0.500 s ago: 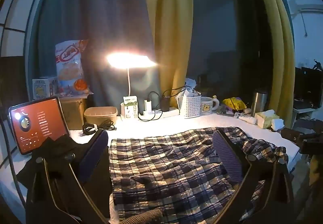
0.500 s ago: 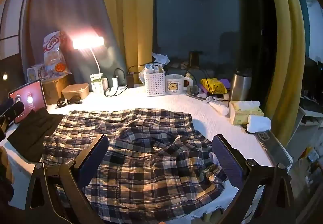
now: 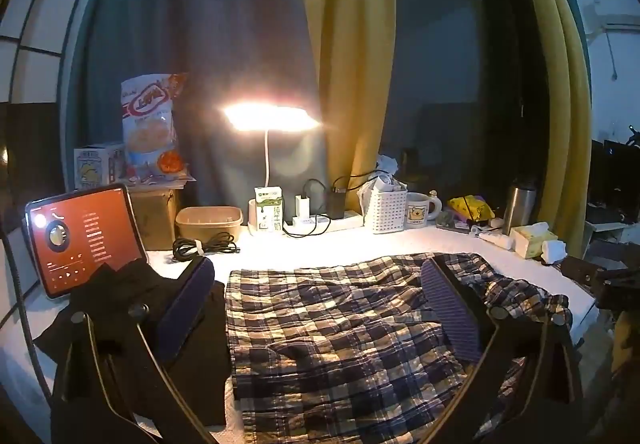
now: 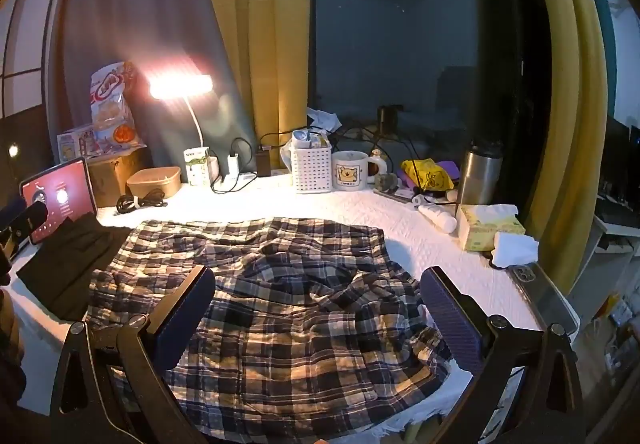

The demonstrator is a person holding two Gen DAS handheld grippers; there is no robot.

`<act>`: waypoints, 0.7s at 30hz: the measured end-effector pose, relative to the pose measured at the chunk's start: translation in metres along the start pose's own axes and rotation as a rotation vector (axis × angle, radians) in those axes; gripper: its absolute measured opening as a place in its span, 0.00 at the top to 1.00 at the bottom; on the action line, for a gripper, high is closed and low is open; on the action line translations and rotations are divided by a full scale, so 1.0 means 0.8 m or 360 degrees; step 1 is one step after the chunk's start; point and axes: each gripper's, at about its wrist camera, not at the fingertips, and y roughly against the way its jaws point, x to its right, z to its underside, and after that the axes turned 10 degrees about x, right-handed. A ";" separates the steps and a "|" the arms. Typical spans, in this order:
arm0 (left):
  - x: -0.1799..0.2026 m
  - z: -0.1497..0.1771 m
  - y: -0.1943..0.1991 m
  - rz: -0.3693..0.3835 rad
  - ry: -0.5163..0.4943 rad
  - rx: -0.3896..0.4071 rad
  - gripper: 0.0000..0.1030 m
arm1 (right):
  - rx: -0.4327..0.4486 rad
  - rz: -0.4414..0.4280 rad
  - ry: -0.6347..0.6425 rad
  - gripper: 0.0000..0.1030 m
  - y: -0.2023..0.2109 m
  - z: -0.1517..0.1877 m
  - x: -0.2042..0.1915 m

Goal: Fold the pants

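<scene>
plaid pants [image 4: 280,296] spread below open right claw [image 4: 318,308]

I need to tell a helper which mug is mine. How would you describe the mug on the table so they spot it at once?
Start at the lit desk lamp by the curtains and follow the back edge of the white-covered table to the right. Just past the white slotted basket stands the mug. It is the only white cup with a yellow cartoon bear on its side, unlike the plain steel flask further right.

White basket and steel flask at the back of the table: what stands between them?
In the right wrist view, between the white basket and steel flask stand a bear mug and a yellow bag among small clutter.
</scene>
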 end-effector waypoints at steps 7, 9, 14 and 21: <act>0.000 0.001 0.000 -0.0013 0.0014 -0.0006 0.01 | 0.0003 -0.0007 0.0002 0.00 -0.002 0.005 0.005; 0.000 0.002 0.000 -0.0013 0.0016 -0.0004 0.01 | -0.0001 -0.0007 0.0001 0.00 -0.001 0.003 0.003; 0.000 0.000 0.000 -0.0014 0.0015 0.0000 0.01 | -0.0002 -0.0010 0.0002 0.00 -0.001 0.002 0.004; -0.001 0.000 0.001 -0.0014 0.0016 0.0001 0.01 | -0.0001 -0.0012 0.0003 0.00 -0.001 0.002 0.004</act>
